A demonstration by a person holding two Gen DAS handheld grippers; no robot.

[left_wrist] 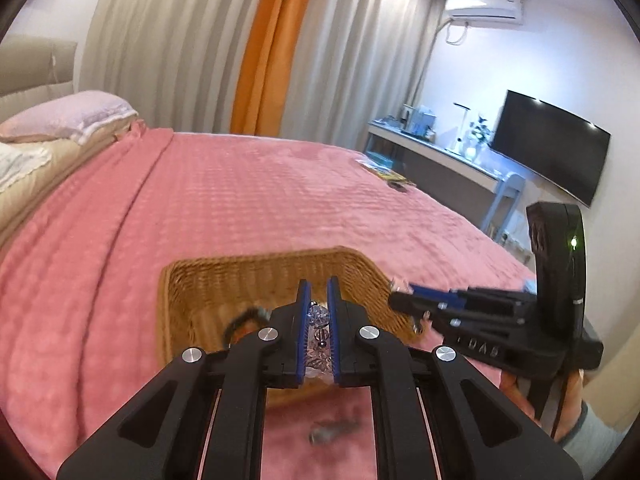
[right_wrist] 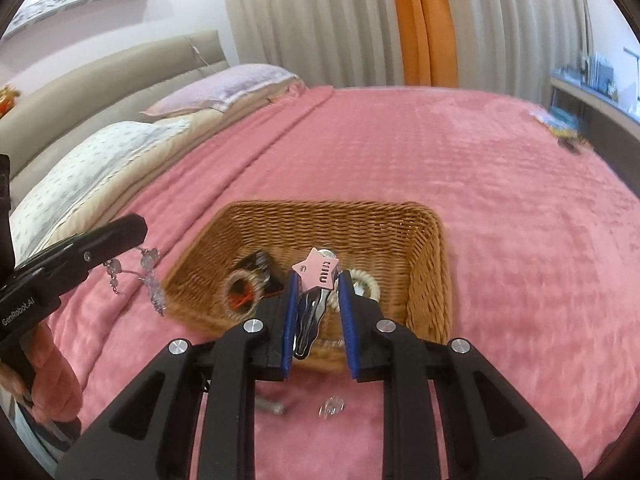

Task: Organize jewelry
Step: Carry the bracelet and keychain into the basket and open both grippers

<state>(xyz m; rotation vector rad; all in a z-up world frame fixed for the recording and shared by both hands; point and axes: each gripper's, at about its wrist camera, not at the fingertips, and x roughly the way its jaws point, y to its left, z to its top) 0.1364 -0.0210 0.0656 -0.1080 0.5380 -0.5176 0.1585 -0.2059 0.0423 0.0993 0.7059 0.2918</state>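
Note:
My left gripper (left_wrist: 318,283) is shut on a clear crystal bead bracelet (left_wrist: 318,315). In the right wrist view that bracelet (right_wrist: 150,276) dangles from the left gripper (right_wrist: 134,229), just left of the wicker basket (right_wrist: 430,256). My right gripper (right_wrist: 318,277) is shut on a silver hair clip with a pink star (right_wrist: 316,270), held above the basket's near side. In the left wrist view the right gripper (left_wrist: 400,299) reaches in from the right, beside the basket (left_wrist: 260,276). Inside the basket lie a black and orange hair tie (right_wrist: 242,290) and a pale ring-shaped band (right_wrist: 366,280).
The basket sits on a pink blanket (right_wrist: 500,208) that covers the bed. A small clear piece (right_wrist: 332,406) and a grey piece (right_wrist: 272,406) lie on the blanket in front of the basket. Pillows (right_wrist: 100,160) are at the left, and a desk and TV (left_wrist: 552,148) at the right.

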